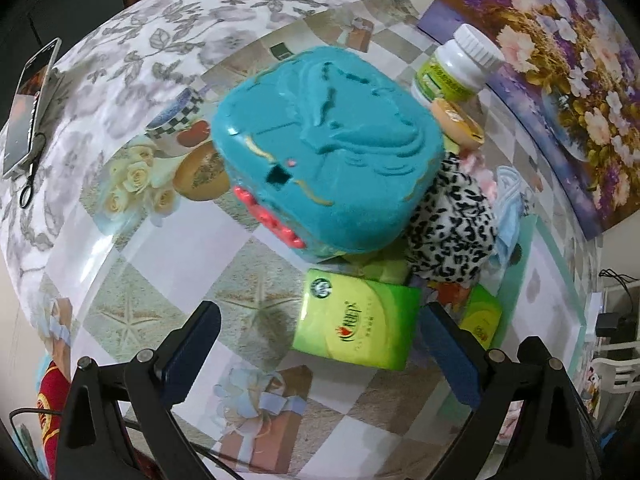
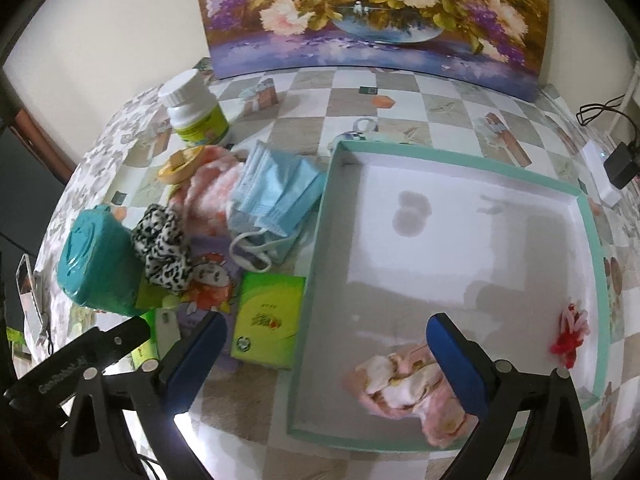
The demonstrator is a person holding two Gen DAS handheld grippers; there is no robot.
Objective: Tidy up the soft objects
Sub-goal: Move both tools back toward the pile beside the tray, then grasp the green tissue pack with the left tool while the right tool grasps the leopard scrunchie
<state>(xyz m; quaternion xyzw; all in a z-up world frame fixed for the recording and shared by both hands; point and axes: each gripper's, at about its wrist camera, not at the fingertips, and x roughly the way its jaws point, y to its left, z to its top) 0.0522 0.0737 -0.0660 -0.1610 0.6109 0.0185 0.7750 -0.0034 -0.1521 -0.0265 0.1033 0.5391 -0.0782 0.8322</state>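
Note:
My left gripper (image 1: 320,336) is open, just above a green tissue pack (image 1: 356,322) on the table. Behind it lie a black-and-white spotted cloth (image 1: 452,224), a blue face mask (image 1: 508,204) and a teal box (image 1: 328,148). My right gripper (image 2: 326,348) is open and empty over the near left edge of a shallow white tray with a teal rim (image 2: 460,160). In the tray lie a pink-and-cream cloth (image 2: 404,388) and a red-and-pink yarn piece (image 2: 570,334). Left of the tray are the mask (image 2: 276,192), a pink cloth (image 2: 208,192), the spotted cloth (image 2: 164,248) and the tissue pack (image 2: 268,320).
A white bottle with a green label (image 2: 198,114) and a yellow lid (image 2: 180,166) stand at the back left. A flower painting (image 2: 376,20) leans on the wall behind. A phone (image 1: 28,108) lies at the far left. A second green pack (image 1: 480,316) lies by the left gripper's right finger.

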